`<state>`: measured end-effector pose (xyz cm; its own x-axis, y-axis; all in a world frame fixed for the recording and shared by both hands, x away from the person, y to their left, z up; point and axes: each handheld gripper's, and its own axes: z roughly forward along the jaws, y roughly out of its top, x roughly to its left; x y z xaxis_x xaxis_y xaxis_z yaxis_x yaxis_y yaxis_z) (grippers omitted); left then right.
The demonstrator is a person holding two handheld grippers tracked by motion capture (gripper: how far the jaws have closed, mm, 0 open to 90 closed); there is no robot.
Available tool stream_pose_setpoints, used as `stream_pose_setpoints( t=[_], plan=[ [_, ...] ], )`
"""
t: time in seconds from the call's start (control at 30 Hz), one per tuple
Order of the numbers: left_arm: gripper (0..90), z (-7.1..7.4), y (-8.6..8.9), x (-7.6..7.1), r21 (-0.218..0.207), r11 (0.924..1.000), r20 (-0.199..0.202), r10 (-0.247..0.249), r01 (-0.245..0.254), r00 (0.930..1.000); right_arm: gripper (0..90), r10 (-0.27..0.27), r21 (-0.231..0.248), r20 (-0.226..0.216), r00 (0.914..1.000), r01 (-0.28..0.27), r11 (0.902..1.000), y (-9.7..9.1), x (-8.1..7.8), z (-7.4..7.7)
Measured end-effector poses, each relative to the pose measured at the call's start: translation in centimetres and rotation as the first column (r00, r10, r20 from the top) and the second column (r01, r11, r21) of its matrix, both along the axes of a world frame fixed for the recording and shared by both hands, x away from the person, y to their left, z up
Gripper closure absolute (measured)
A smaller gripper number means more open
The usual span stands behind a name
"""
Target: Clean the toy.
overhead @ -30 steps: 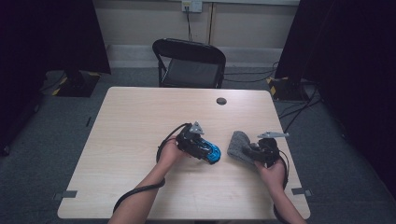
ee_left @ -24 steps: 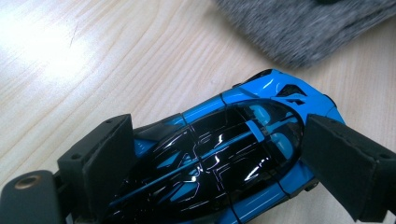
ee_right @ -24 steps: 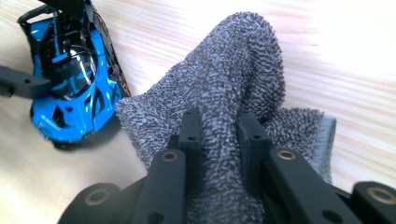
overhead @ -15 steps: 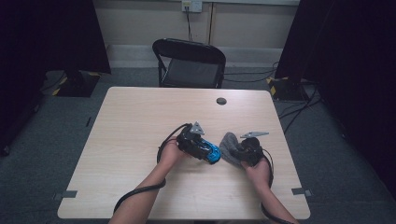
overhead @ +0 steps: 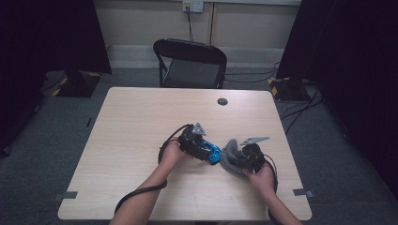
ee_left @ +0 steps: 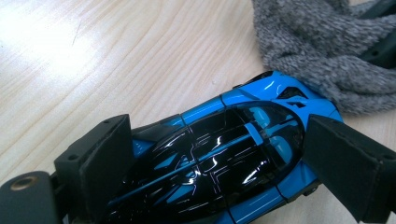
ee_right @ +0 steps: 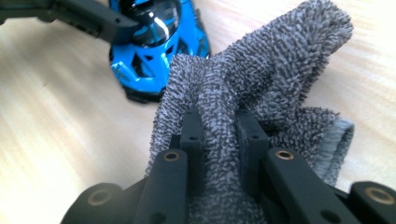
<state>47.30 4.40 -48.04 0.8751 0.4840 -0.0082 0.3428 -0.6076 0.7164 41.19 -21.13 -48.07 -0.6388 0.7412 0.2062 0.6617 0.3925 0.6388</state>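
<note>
The left gripper pinches a blue toy car; the right gripper pinches a grey cloth touching the car's front. A black chair stands beyond the table.

both claws clamped, nearly touching

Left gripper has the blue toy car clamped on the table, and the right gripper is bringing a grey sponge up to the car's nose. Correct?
One thing is off: it is not a sponge. The right gripper holds a grey terry cloth, pinched into a fold, as the right gripper view shows. The rest stands: the left gripper clamps the blue toy car on the table.
</note>
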Motion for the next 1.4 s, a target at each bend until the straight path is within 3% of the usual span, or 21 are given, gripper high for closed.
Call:
stream_pose_setpoints(
  t=[0.3,0.7,0.8,1.4],
  plan=[
    [8.7,0.0,-0.1,-0.1,0.004,1.0000,0.002,0.007,-0.007,1.0000,76.5,0.009,-0.013,0.008,0.9999,-0.009,0.9999,0.6,-1.3,0.0],
    [8.9,0.0,-0.2,-0.2,0.001,0.9999,0.004,0.011,-0.011,0.9999,76.4,0.013,-0.006,-0.005,0.9999,-0.014,0.9999,0.9,-2.0,0.1],
    [8.9,0.0,-0.1,-0.3,0.001,0.9999,0.007,0.011,-0.011,0.9999,76.4,0.020,-0.021,0.019,0.9996,-0.020,0.9996,1.1,-2.4,0.1],
    [8.8,0.0,-0.2,-0.3,0.000,0.9999,0.009,0.016,-0.016,0.9998,76.1,0.027,-0.012,0.008,0.9996,-0.027,0.9996,1.9,-3.2,0.2]
  ],
)
